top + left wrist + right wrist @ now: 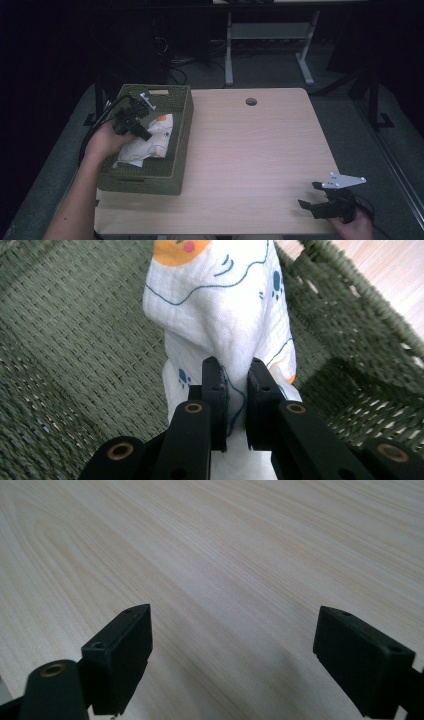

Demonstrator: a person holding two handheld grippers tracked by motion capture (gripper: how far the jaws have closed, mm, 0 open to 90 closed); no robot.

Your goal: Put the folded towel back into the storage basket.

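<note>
My left gripper (235, 372) clamped on the printed cloth (220, 305) inside the green basket (182, 150), my right gripper (232, 655) spread wide over the bare table (250, 150)

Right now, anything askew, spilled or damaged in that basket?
Nothing stands out. The white printed cloth is bunched, pinched by the left gripper inside the green woven basket, which looks intact. The right gripper hangs open over bare table.
</note>
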